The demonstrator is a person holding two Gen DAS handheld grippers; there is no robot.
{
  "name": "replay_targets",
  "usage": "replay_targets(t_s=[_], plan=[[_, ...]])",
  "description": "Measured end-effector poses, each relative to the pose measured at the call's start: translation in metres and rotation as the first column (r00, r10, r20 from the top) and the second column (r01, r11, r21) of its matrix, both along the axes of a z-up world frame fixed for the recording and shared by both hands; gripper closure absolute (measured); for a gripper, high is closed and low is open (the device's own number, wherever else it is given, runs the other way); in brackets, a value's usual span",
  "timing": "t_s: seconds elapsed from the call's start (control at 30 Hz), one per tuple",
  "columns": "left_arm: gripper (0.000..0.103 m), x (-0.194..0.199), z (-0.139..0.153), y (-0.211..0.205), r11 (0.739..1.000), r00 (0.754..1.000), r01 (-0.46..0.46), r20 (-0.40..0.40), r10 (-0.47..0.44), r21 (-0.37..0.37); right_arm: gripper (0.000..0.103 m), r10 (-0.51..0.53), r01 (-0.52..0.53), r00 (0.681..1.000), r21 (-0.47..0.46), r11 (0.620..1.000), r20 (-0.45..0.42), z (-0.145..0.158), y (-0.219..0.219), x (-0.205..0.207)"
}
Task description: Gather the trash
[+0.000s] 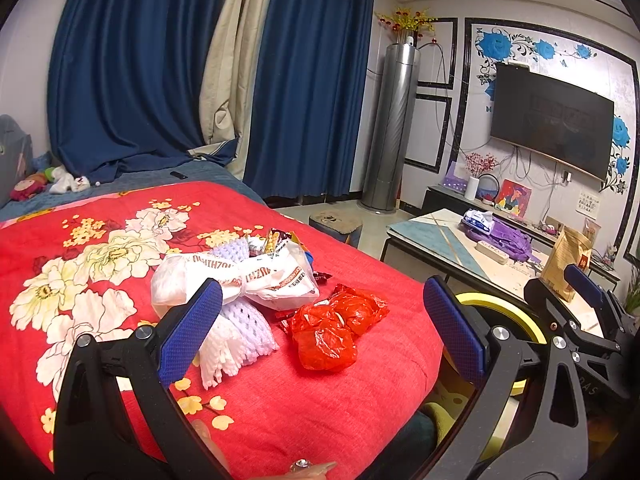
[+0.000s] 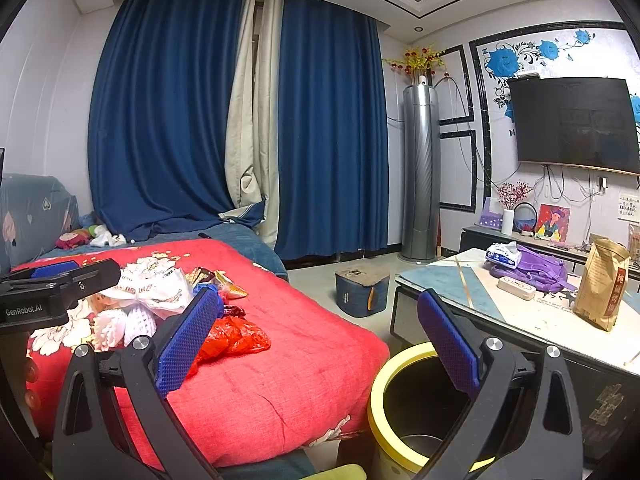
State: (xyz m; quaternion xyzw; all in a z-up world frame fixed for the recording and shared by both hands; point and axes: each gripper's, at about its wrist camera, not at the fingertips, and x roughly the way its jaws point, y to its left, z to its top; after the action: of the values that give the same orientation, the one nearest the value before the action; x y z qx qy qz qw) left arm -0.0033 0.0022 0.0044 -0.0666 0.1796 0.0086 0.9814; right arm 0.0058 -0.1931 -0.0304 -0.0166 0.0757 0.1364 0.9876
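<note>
Trash pile (image 1: pixel 256 292) on red bedspread (image 1: pixel 320 392), left gripper (image 1: pixel 320 328) "GenRobot.AI" and right gripper (image 2: pixel 320 336) both spread wide, empty

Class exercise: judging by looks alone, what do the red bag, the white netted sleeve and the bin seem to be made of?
Red bag: thin glossy plastic film, crinkled and translucent. White netted sleeve: probably soft foam mesh, matte, with open stretchy loops. Bin: yellow rim looks like smooth plastic; its dark inside is unclear.

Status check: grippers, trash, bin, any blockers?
Left gripper open, empty; right gripper open, empty. Trash pile and red plastic bag on the red blanket, untouched. Yellow-rimmed bin open beside the bed. Nothing in the way.
</note>
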Motion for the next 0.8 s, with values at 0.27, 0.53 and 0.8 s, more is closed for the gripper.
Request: replay_targets(t_s=[0.27, 0.53, 0.8], plan=[[0.011, -0.0003, 0.0006, 0.0011, 1.000, 1.000, 0.001, 0.002, -0.001, -0.001, 0.006, -0.001, 0.001, 1.000, 0.000, 1.000, 0.001, 0.0010, -0.0005, -0.0006], [0.011, -0.0003, 0.0004, 0.0010, 1.000, 1.000, 0.001, 0.002, -0.001, -0.001, 0.006, -0.001, 0.001, 1.000, -0.002, 1.000, -0.003, 0.0013, -0.0016, -0.0009], [0.011, -0.0005, 0.0004, 0.0014, 1.000, 1.000, -0.001, -0.001, 0.001, -0.004, 0.006, 0.001, -0.001, 1.000, -0.010, 1.000, -0.013, 0.0012, -0.0042, -0.0037]])
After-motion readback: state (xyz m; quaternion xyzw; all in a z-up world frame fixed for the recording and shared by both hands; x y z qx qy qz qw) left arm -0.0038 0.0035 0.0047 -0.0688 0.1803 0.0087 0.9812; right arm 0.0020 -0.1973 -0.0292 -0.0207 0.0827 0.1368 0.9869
